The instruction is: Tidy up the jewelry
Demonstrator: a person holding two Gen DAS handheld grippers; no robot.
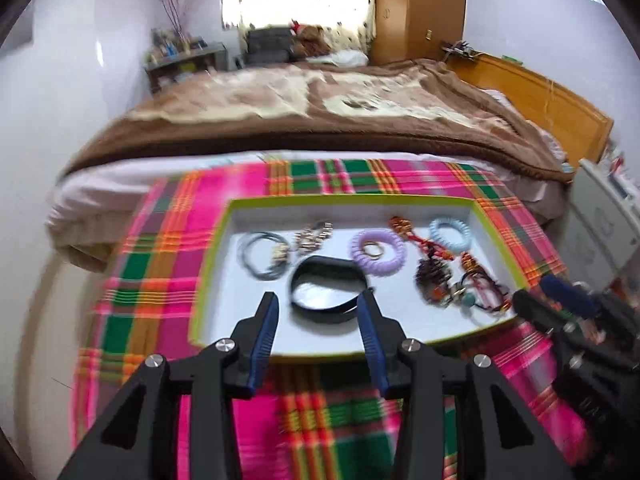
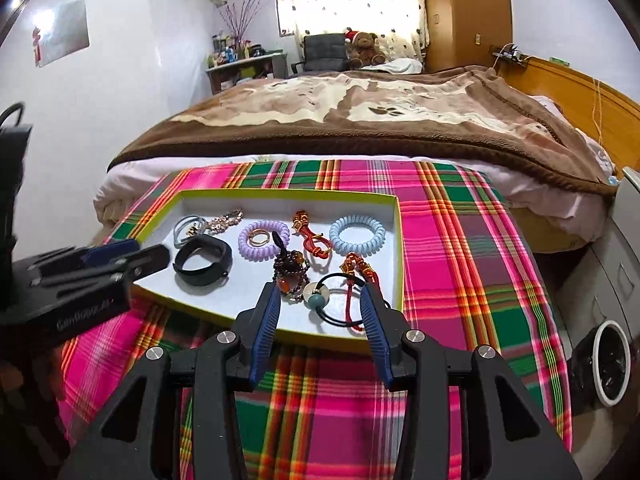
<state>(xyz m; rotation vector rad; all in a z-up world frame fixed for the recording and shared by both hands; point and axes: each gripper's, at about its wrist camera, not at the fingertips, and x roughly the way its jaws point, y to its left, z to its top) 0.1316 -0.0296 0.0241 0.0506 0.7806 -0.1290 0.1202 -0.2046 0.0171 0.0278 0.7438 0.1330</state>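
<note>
Tray (image 2: 394, 240) holds 2 coil hair ties (image 2: 357, 234), 1 black band (image 2: 203, 260) — both grippers (image 2: 318, 306) empty.

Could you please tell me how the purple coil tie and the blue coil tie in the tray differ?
The purple coil tie has small gold rings lying inside its loop; the blue coil tie has nothing inside. The purple one lies mid-tray beside the black band; the blue one lies nearer the tray's right wall. Both are spiral loops of similar size, lying flat.
</note>
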